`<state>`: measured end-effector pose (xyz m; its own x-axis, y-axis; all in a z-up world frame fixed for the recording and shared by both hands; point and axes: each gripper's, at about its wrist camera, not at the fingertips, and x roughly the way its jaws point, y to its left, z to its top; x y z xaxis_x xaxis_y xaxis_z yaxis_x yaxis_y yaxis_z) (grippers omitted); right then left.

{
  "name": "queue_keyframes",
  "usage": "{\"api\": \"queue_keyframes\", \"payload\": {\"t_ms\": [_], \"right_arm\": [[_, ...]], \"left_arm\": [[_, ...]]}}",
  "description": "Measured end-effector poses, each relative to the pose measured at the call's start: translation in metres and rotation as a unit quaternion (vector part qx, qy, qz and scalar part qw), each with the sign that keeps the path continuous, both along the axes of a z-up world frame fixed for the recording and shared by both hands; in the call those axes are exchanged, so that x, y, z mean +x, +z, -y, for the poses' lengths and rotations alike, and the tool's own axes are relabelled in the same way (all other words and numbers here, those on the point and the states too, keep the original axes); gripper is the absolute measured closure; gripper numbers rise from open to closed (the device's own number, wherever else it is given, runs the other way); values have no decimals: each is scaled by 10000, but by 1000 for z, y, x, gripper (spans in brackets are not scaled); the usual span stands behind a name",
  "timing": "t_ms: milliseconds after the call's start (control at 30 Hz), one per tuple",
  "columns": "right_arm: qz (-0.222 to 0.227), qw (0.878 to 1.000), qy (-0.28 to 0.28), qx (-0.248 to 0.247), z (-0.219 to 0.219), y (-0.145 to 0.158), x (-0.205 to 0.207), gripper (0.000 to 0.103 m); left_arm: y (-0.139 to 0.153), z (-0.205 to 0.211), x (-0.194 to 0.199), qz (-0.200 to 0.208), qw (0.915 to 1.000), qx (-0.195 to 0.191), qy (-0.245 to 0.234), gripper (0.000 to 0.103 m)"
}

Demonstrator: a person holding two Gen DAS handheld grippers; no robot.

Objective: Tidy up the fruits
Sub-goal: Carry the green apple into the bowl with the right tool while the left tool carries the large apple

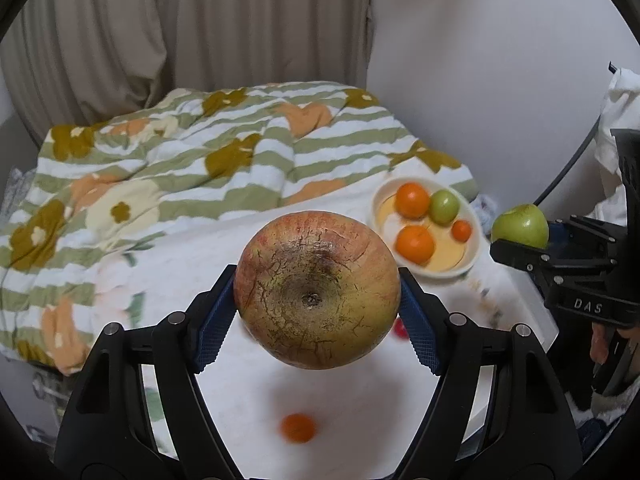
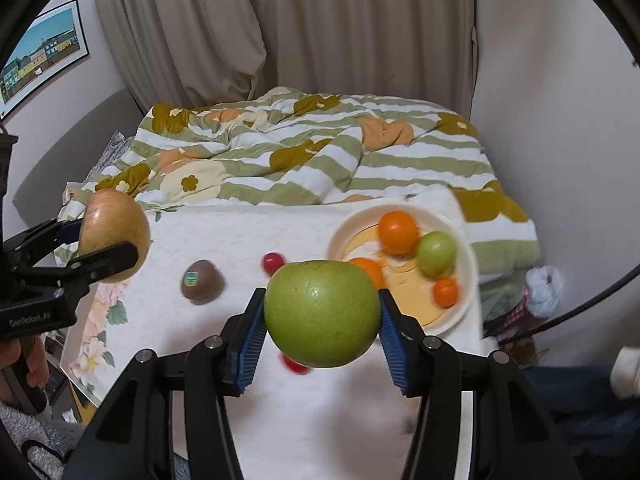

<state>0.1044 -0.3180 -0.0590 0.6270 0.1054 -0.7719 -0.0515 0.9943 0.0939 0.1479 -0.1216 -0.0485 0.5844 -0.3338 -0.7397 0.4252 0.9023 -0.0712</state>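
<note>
My left gripper [image 1: 318, 292] is shut on a large red-yellow apple [image 1: 316, 290], held in the air above the white cloth; the same apple [image 2: 114, 232] shows at the left of the right wrist view. My right gripper [image 2: 322, 316] is shut on a green apple [image 2: 322, 312], also lifted, and that apple [image 1: 520, 226] appears at the right of the left wrist view. A cream bowl [image 2: 466, 308] at the right holds oranges [image 2: 398, 232] and a small green fruit [image 2: 436, 254]. On the cloth lie a kiwi [image 2: 202, 282], red fruits [image 2: 274, 262] and a small orange [image 1: 298, 428].
The white cloth [image 2: 320, 420] covers a table beside a bed with a striped floral quilt [image 2: 304, 152]. Curtains [image 2: 320, 20] hang behind. A framed picture [image 2: 40, 56] is on the left wall. A person's hand [image 1: 604, 344] grips the right tool's handle.
</note>
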Motion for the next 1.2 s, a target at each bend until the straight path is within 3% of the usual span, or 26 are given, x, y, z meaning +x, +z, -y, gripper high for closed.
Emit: {"api": "queue_keyframes", "payload": {"t_ms": [500, 700, 1200], "right_arm": [[-29, 9993, 343, 153, 103, -12, 31, 54], [-229, 9990, 206, 311, 115, -30, 44, 54], [-538, 9958, -570, 479, 127, -62, 67, 54]], "left_arm": [[-14, 127, 55, -207, 9998, 21, 13, 20], [-28, 151, 81, -383, 9988, 176, -242, 20], [-106, 183, 147, -1046, 9877, 696, -928, 20]]}}
